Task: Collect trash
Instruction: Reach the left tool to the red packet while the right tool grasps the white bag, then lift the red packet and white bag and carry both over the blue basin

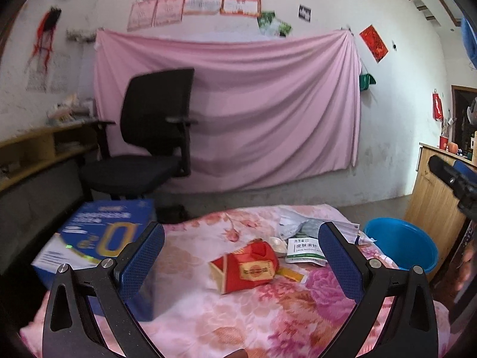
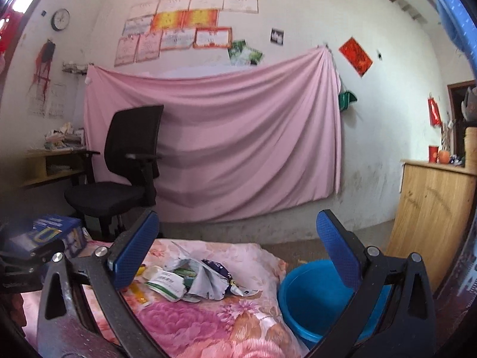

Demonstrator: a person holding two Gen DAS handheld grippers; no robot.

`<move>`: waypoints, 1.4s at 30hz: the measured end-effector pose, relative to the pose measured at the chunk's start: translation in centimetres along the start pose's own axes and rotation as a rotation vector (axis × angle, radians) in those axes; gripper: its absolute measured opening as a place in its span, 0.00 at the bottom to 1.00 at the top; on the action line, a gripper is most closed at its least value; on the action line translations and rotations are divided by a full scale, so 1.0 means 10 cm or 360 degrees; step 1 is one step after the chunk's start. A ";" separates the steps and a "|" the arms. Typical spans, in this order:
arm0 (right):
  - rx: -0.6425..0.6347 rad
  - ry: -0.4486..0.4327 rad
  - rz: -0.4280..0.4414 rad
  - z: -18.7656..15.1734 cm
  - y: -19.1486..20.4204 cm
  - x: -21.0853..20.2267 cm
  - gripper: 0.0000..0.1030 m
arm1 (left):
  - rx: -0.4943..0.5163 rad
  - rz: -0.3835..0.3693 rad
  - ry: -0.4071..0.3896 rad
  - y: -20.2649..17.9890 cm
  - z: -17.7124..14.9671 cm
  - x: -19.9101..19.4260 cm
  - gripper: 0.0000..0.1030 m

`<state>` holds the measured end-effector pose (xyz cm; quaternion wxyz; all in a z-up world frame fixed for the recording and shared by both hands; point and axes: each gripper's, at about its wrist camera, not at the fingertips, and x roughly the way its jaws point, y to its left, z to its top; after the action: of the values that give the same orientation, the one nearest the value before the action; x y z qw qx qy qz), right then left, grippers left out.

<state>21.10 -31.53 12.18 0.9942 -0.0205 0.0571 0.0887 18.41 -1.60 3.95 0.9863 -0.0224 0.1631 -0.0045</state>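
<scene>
Both claws, left [image 1: 241, 246] and right [image 2: 237, 232], hung released above pink floral bedding [image 1: 208, 313]. Crumpled red carton [image 1: 247, 265] lay mid-bed; torn wrappers [image 2: 205, 279] farther right, near round blue plastic basin [image 2: 313, 298].

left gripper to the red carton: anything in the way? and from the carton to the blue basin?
Nothing visible blocks the open left gripper from the red carton, which lies ahead between its fingers on the floral cloth. Toward the blue basin, the white packet and crumpled wrappers lie on the cloth between; lifting the carton over them should probably clear.
</scene>
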 end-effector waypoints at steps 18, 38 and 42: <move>-0.0098 0.0777 0.0313 -0.60 0.08 1.37 0.82 | -0.0149 -0.0023 0.0695 0.13 -0.30 1.20 0.98; -0.0096 0.0998 0.0469 -0.78 0.22 1.57 0.28 | -0.0435 -0.0166 0.0815 0.34 -0.38 1.30 0.68; -0.0099 0.0869 0.0517 -0.69 0.28 1.42 0.28 | -0.0505 -0.0161 0.0711 0.35 -0.33 1.18 0.64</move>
<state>33.70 -26.70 3.54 0.9139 -0.0645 0.3216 0.2394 28.54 1.58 -3.15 0.9086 -0.1832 0.3739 -0.0328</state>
